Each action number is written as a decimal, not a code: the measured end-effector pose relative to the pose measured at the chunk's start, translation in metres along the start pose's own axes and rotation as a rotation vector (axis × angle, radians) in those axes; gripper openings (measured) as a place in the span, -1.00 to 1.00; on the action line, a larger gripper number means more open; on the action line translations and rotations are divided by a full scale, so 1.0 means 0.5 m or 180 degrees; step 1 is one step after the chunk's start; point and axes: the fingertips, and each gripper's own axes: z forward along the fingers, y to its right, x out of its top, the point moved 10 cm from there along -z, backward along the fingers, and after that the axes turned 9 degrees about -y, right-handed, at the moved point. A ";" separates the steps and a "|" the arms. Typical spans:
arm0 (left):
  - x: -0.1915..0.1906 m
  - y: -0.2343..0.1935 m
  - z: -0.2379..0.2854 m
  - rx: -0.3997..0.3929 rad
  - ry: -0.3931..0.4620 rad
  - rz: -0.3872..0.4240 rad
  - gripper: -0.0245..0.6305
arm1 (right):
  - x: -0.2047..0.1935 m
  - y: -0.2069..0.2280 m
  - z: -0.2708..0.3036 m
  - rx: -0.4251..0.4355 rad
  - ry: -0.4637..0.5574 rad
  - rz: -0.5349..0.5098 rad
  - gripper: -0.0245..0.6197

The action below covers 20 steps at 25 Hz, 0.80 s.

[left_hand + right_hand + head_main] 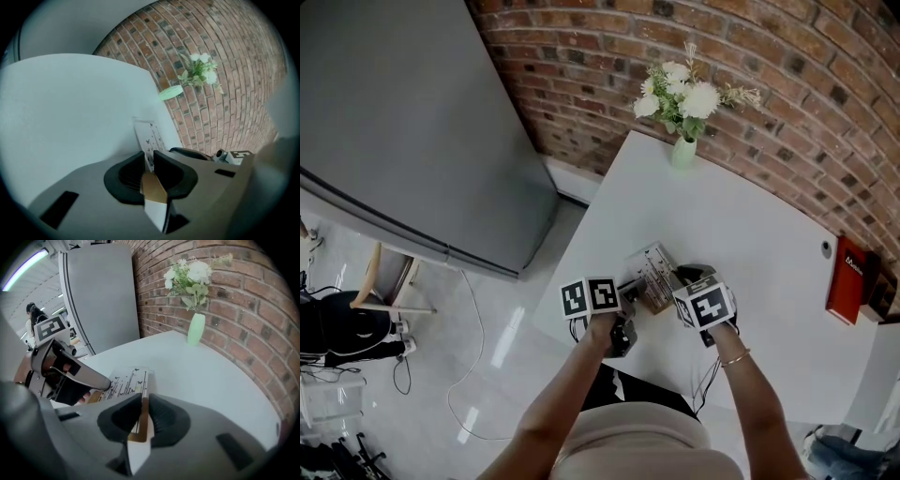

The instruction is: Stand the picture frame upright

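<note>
The picture frame [652, 277], with a pale printed face and a brown edge, is over the near part of the white table [750, 234], held from both sides. My left gripper [628, 298] is shut on the frame's left edge. In the left gripper view the pads [164, 171] clamp the thin frame [149, 136]. My right gripper [680, 279] grips the right edge. In the right gripper view the frame [125, 383] runs out from between its shut jaws [144, 401], with the left gripper [70, 376] opposite. I cannot tell whether the frame touches the table.
A green vase of white flowers [682, 150] stands at the table's far edge against the brick wall. A red book [846, 279] lies at the right edge. A tall grey cabinet [412, 122] stands to the left, beyond the table's near-left corner.
</note>
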 end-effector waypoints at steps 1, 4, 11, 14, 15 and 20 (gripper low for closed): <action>0.001 0.005 -0.002 0.0012 0.0005 0.0059 -0.77 | -0.002 -0.001 -0.003 -0.0021 0.0033 0.0009 -0.76; 0.002 0.021 -0.005 0.0049 0.0014 0.0245 -0.78 | -0.012 -0.002 -0.012 -0.0100 0.0142 0.0058 -0.76; 0.004 0.071 -0.017 0.0174 0.0009 0.0878 -0.81 | -0.047 -0.011 -0.044 -0.0306 0.0500 0.0298 -0.78; 0.002 0.087 -0.018 0.0236 -0.0011 0.1169 -0.82 | -0.066 -0.019 -0.054 -0.0401 0.0648 0.0413 -0.78; 0.001 0.093 -0.017 0.0254 -0.0026 0.1257 -0.82 | -0.073 -0.021 -0.057 -0.0436 0.0693 0.0447 -0.78; -0.008 0.122 -0.010 0.0323 -0.0153 0.1715 -0.82 | -0.109 -0.028 -0.075 -0.0568 0.0854 0.0652 -0.78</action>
